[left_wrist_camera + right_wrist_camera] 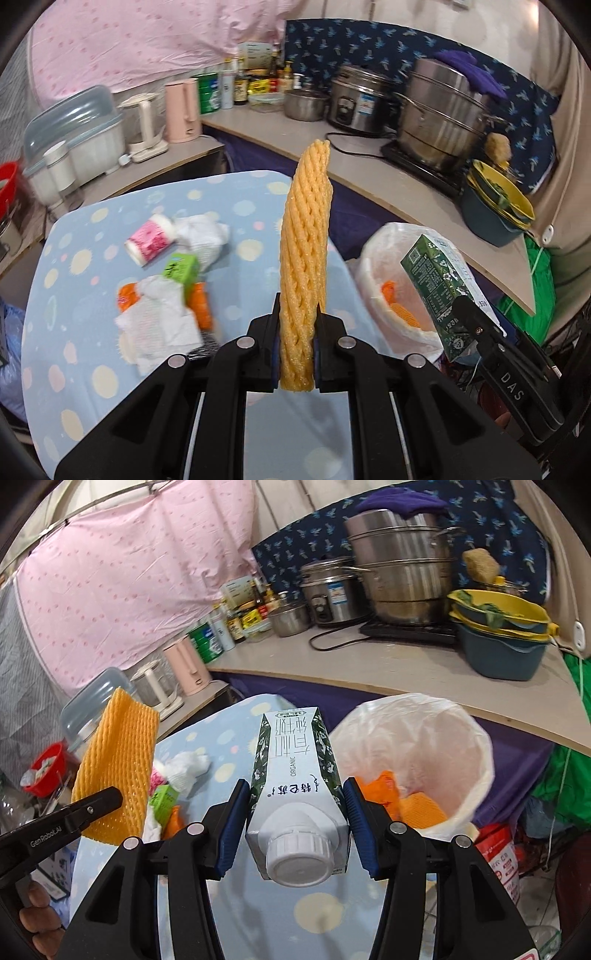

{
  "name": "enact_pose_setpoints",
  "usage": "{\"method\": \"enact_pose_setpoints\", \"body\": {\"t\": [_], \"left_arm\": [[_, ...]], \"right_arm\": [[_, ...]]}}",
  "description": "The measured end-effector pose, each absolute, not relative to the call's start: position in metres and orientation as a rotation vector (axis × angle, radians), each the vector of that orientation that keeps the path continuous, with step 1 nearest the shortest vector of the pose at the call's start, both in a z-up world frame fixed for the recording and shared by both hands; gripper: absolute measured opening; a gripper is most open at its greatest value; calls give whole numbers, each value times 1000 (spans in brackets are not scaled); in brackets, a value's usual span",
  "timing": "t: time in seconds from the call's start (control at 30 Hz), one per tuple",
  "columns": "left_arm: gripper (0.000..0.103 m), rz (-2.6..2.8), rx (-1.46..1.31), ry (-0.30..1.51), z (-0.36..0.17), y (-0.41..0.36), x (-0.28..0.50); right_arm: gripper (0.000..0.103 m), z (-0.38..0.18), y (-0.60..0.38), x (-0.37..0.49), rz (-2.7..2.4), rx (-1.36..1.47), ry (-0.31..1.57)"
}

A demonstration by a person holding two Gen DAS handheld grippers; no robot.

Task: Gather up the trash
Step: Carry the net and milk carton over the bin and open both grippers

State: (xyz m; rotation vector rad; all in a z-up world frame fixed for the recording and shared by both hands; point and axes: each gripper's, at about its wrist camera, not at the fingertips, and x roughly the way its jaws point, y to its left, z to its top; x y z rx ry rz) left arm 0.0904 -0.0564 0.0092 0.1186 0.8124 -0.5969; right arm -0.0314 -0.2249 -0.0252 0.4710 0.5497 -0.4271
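Observation:
My left gripper [297, 314] is shut on an orange foam net sleeve [304, 251], held upright above the blue spotted table [92, 376]; the sleeve also shows in the right wrist view [114, 771]. My right gripper [295, 794] is shut on a green-and-white milk carton [295, 775], cap toward the camera, beside the white-lined trash bin [443, 734]. The carton [436, 280] and the bin [373, 258] also show in the left wrist view. On the table lie a pink-labelled bottle [151, 242], crumpled tissues [159, 325], a small green carton [181, 267] and orange wrappers [201, 306].
The bin holds orange scraps [417, 805]. A counter [369, 166] behind carries steel pots [439, 118], a rice cooker [354, 103], bottles, a pink kettle [183, 110] and stacked basins [498, 210]. A red bowl [48, 768] sits low at the left.

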Motion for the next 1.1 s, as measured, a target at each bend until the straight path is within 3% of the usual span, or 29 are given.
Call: {"method": "enact_pose_setpoints", "body": {"t": [0.53,1.1], "left_arm": [[11,-735,251,819,-10,-176,51],[12,-755,326,837,-33,-247,58]], "right_arm": [[50,-58,-311,-91,-599,582,543],[50,-80,-341,-70,-610,596,582]]}}
